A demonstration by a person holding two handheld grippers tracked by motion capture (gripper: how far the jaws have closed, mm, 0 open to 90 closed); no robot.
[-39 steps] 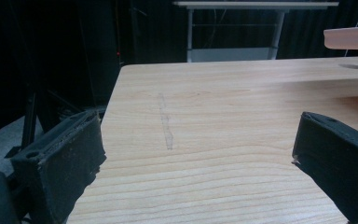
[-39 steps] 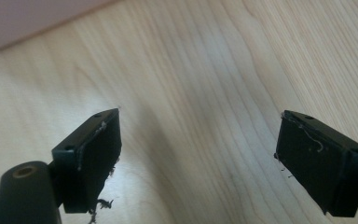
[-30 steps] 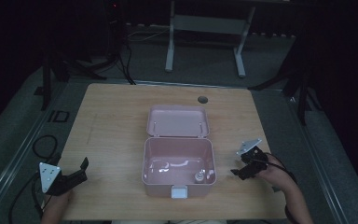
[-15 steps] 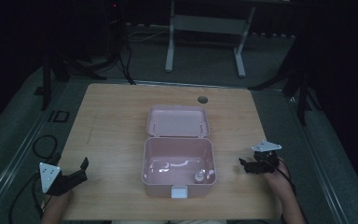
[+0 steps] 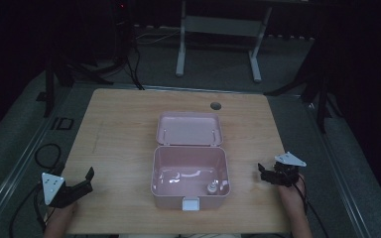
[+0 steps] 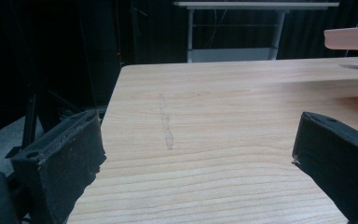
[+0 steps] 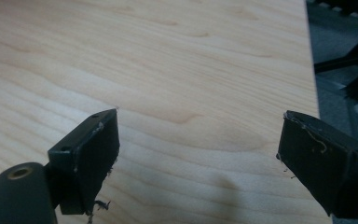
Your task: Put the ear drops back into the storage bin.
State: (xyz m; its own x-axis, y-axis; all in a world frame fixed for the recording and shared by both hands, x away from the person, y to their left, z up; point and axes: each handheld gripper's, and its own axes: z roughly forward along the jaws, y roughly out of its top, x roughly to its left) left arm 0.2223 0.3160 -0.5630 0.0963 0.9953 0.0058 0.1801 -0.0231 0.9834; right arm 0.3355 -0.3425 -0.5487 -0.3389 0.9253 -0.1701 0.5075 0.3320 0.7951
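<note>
High view: a pink box [image 5: 189,176] sits open in the middle of the desk [image 5: 119,134], nearer the front edge, its lid [image 5: 189,129] lying back flat toward the far edge. A small pale item [image 5: 211,188] rests inside near the box's front right corner.
Left hand-held gripper [image 5: 87,178]: by the front left corner of the desk, jaws apart, empty.
Right hand-held gripper [image 5: 264,173]: by the right edge, well apart from the box.
Left gripper view: jaws wide over bare wood; the pink lid's edge [image 6: 349,37] shows at the far right.
Right gripper view: jaws wide, nothing between them, the desk's edge [image 7: 310,56] close by.
</note>
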